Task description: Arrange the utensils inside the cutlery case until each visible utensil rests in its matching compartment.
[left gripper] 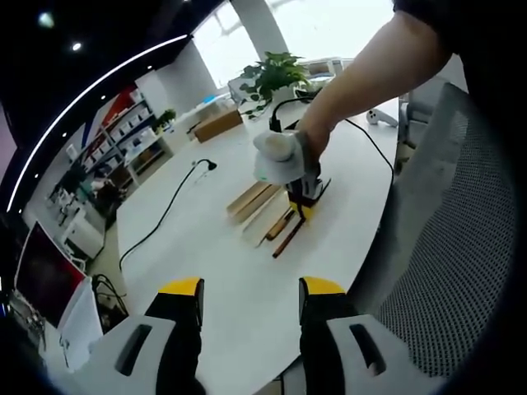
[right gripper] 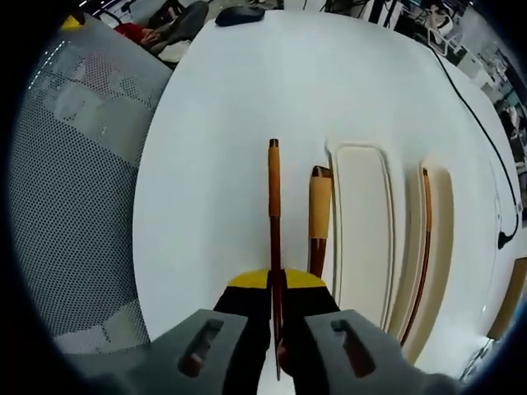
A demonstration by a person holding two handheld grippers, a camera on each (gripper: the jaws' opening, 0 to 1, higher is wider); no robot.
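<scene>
My right gripper is shut on a slim wooden utensil with a light handle, which points straight ahead over the white table. A second utensil with a broader handle lies just right of it, beside the cream cutlery case. Another thin utensil rests in a far compartment of the case. In the left gripper view, a person's hand holds the right gripper at the near end of the case, with utensils beside it. My left gripper hangs open over the table's near part, holding nothing.
A grey mesh chair stands against the table edge. A black cable runs across the table. At the far side stand a cardboard box and a potted plant. A dark mouse-like object lies far off.
</scene>
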